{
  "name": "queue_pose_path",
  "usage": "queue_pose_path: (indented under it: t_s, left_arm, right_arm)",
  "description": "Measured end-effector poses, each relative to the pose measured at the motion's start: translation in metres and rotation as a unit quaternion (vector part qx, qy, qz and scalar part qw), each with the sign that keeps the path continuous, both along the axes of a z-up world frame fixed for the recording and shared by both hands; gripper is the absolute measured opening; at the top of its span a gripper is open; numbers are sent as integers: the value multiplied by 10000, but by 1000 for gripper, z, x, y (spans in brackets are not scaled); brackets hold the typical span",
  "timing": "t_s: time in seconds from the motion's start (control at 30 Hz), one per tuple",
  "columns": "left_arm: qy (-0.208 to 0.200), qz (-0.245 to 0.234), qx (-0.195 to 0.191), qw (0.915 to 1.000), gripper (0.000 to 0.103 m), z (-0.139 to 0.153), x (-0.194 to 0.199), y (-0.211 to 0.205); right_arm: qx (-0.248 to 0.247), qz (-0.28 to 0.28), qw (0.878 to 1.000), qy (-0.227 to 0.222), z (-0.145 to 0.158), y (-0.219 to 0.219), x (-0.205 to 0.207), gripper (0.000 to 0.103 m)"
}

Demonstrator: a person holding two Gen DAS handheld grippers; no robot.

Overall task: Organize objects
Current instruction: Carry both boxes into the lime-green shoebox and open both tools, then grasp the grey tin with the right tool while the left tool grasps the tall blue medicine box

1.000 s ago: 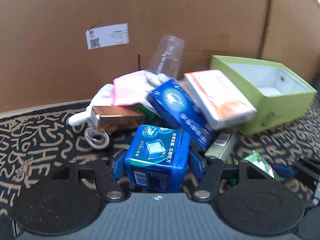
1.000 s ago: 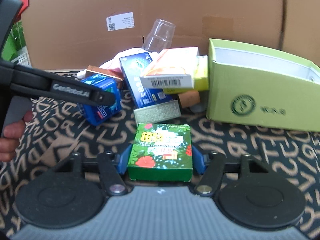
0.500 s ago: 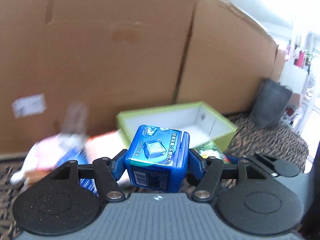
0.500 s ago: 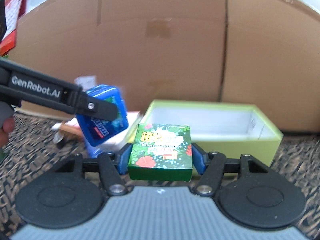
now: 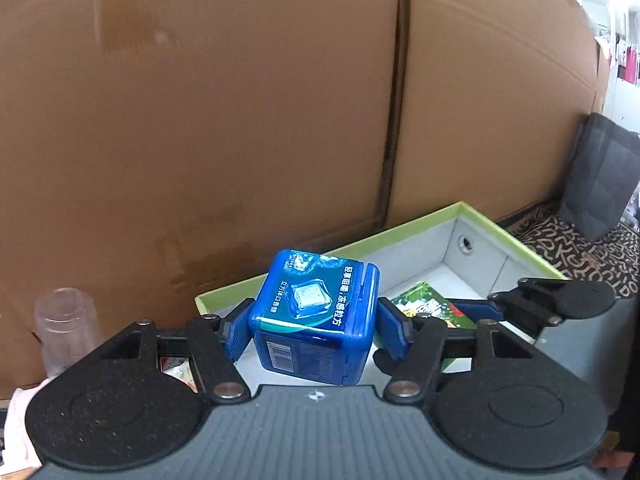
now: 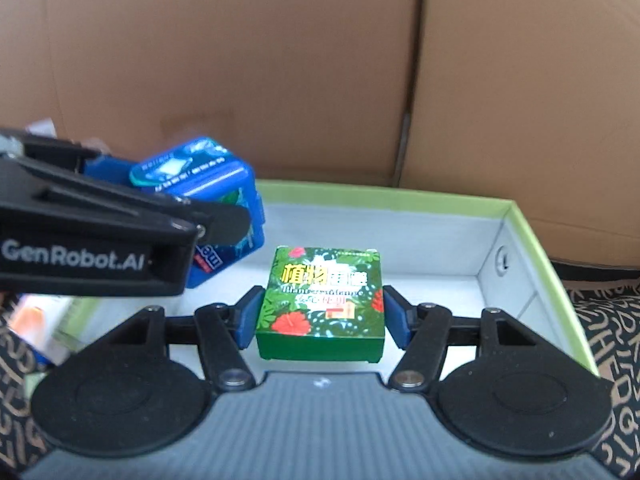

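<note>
Above the green tray [image 5: 472, 216], in the left wrist view, the blue cube box [image 5: 316, 316] is seen clamped between the pads of the left gripper [image 5: 310, 330], held clear of the tray's white floor near its left end. The right gripper [image 5: 476, 312] is visible further along the tray, with a corner of the green floral box [image 5: 428, 306] showing. A clear plastic cup [image 5: 66, 330] stands outside the tray to the left.

In the right wrist view, the green floral box [image 6: 322, 304] is gripped squarely by the right gripper [image 6: 322, 316] over the tray's middle [image 6: 516, 240]; the cube box [image 6: 208, 208] is carried beside it, toward the tray's left.

Release is judged best made only once each box is lowered flat onto the tray floor, the boxes being kept apart and set against a wall so that space is left for the remaining items.
</note>
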State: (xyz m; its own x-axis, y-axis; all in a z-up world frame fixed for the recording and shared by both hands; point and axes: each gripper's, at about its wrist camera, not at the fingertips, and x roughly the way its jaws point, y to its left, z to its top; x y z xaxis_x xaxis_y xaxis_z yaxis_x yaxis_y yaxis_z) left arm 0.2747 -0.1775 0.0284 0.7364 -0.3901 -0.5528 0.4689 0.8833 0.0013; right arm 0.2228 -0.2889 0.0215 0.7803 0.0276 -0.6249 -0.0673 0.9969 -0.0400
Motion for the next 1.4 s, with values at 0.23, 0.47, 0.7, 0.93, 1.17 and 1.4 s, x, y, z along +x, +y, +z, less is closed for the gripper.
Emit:
queue_pose_path:
  t_s: [0.23,0.47,0.7,0.93,1.17,1.4]
  left_arm:
    - [-26,19,-320,9995,98,-9,6,7]
    - [18,299,-807,9963,98,5,-8,28]
    - [-522,630,-807,9934,98,27,-80,74]
    - [-163,1229,-1159,9855,98,6,-142,143]
    - [224,1469,-1208,9815,98,-39,-178,187]
    - [182,1587,-1275,9789,98,-46,-166,207]
  right_arm:
    - [-136,104,9995,274,-13,-3,20,90]
    - [-222,38,9997,-136,3,-8,-1,103]
    - [-125,71,9957,-913,29,14,-76,103]
    - [35,470,9899,-1335,20,65,-144,103]
    - [365,1259,9874,-886,-21,124,-176,103]
    - [50,1719,9835,-563,-52,168,-142,100]
